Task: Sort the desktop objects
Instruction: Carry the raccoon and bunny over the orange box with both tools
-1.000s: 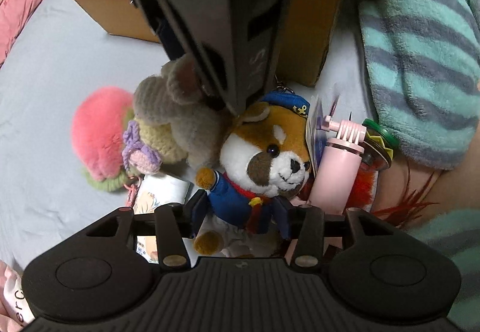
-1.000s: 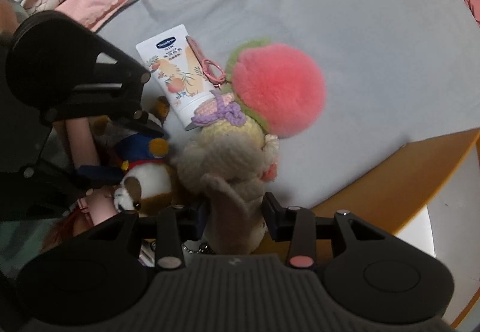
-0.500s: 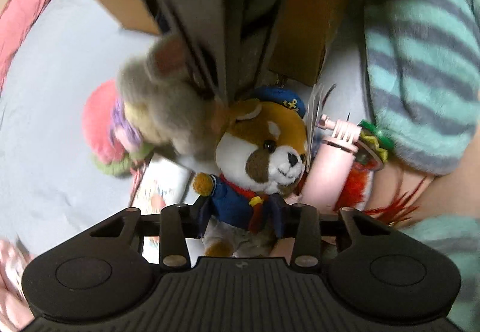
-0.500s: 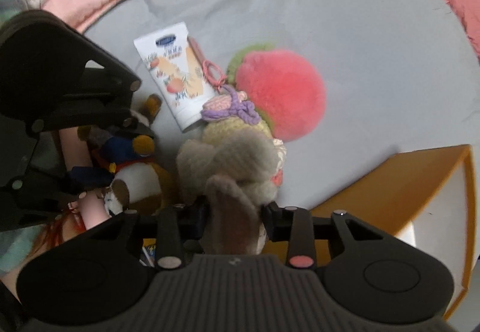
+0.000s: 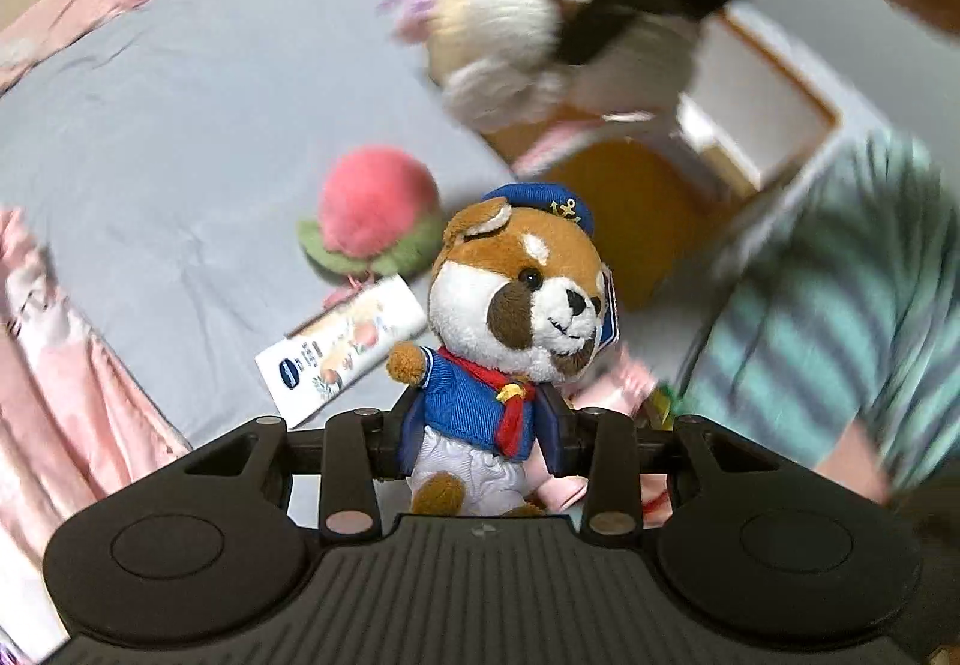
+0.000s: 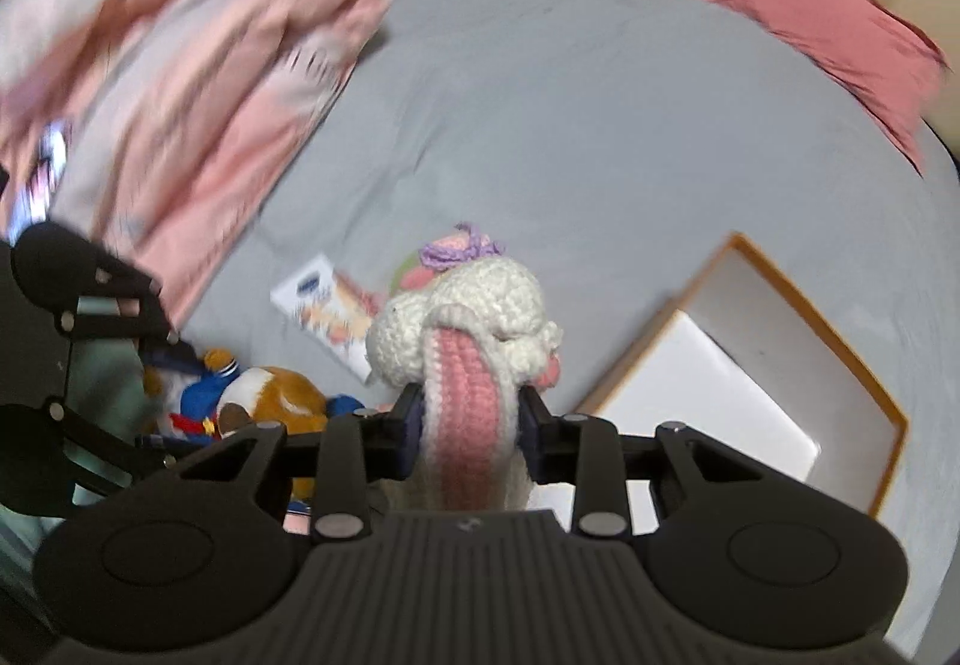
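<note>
A sailor-dog plush (image 5: 516,299) with a blue cap and red scarf hangs above the grey sheet (image 5: 180,95). My left gripper (image 5: 480,428) is shut on its blue body. A cream crochet rabbit (image 6: 474,305) with a pink-lined ear is lifted too. The jaws of my right gripper (image 6: 471,428) are closing, and their pads press on that ear. In the left wrist view the rabbit (image 5: 504,35) shows blurred at the top. In the right wrist view the dog (image 6: 258,395) appears low on the left.
A pink peach plush (image 5: 375,218) and a white cream tube (image 5: 348,347) lie on the sheet. An orange-edged open box (image 6: 780,365) stands to the right. A person's striped sleeve (image 5: 840,305) is close by. Pink bedding (image 6: 180,95) borders the sheet.
Both grippers have risen with their toys, the dog and the rabbit now off the sheet. Both views have rolled, and the peach and tube are left lying below.
</note>
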Tool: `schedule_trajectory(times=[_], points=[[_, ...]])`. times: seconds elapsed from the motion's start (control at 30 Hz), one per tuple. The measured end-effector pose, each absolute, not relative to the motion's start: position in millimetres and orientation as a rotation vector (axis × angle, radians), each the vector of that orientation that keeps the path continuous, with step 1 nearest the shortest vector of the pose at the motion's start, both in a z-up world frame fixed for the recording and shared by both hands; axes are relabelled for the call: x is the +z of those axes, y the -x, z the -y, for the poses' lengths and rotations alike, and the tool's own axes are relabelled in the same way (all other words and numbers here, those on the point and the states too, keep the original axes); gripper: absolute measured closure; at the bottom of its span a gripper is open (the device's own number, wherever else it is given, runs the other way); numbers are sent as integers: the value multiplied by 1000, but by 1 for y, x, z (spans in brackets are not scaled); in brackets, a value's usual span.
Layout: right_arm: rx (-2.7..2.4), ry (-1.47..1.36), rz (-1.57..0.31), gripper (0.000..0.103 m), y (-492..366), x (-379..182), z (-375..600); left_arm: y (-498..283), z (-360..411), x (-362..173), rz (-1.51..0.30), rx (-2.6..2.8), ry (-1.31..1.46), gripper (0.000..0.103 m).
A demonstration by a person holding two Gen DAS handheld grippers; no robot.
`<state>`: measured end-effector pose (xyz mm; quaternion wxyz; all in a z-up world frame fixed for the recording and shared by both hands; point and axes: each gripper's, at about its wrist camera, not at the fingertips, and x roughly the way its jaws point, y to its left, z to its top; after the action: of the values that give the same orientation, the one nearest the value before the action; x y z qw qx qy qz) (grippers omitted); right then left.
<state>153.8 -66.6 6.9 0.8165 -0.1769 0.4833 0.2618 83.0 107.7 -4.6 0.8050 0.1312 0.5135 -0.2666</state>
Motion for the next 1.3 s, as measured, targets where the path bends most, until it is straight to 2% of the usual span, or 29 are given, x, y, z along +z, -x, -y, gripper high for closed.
schedule_trajectory(times=[0.2,0.27,0.3,0.33,0.43,0.57,0.87,1.07,1.2,1.27,1.3], points=[[429,159,-962,73,-150,40,125,-109,-106,31,-1021,-549,16,60],[373,95,-949,78,-152,42,145,-122,-96,42,-1003,-557,94,60],[346,66,-945,84,-153,42,155,-127,-90,46,-998,-559,116,60],[322,37,-945,95,-154,41,166,-135,-79,50,-992,-560,135,60],[271,-29,-971,99,-161,26,190,-156,-50,55,-994,-569,166,60],[206,-81,-1011,99,-176,1,218,-180,-15,48,-1030,-596,198,60],[240,-161,-976,100,-201,-32,237,-222,26,10,-1121,-474,175,60],[258,-74,-1056,98,-201,-76,233,-233,44,-9,-1172,-419,129,60],[247,24,-1086,92,-196,-85,234,-237,52,-19,-1203,-394,104,60],[265,83,-1109,84,-195,-87,233,-237,55,-21,-1208,-383,92,60],[283,108,-1129,75,-195,-89,232,-237,57,-21,-1208,-378,84,60]])
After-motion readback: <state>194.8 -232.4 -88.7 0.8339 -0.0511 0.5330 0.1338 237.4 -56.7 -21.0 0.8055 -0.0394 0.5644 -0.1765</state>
